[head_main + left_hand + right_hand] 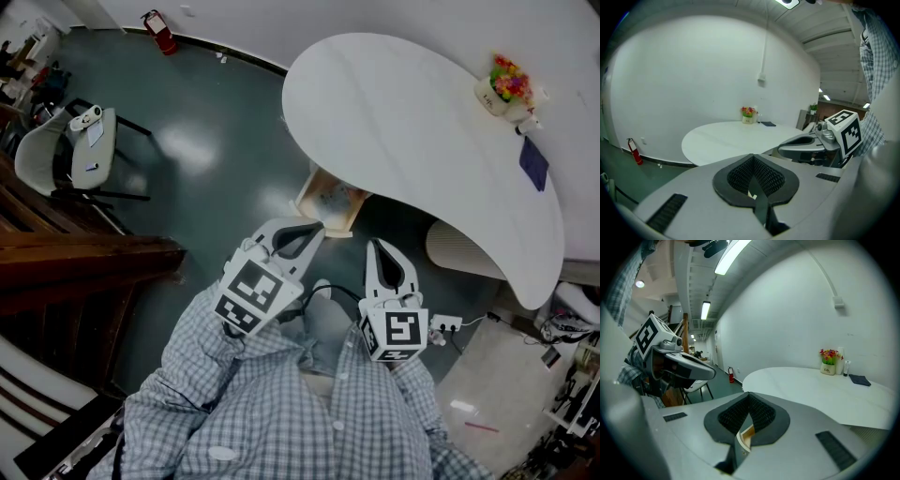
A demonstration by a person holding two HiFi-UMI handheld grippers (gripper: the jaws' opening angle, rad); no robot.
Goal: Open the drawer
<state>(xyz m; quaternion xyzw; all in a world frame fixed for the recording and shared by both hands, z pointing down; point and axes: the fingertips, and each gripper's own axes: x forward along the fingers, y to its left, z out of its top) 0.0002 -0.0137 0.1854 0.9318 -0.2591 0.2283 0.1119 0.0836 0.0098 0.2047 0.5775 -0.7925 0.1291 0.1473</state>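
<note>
Dark green floor (197, 178) runs beneath a white rounded surface (422, 141). At its near rim, at 12 o'clock from both tools, the wooden drawer (330, 201) juts out with its inside showing, so it looks already open. This would fit a pull just finished or one only part-way. The left hand-held gripper (312, 230) and the right hand-held gripper (379, 249) hang close to the body, jaws pressed together and empty. Any further pull should, I judge, run straight toward 6 o'clock, square on the front lip.

A white oval worktop (403, 131) carries a small pot of flowers (503, 84); a dark blue pad (533, 162) lies near it; a red fire extinguisher (159, 30) stands by the wall; a pale chair (66, 155) sits on the green floor (206, 169).
</note>
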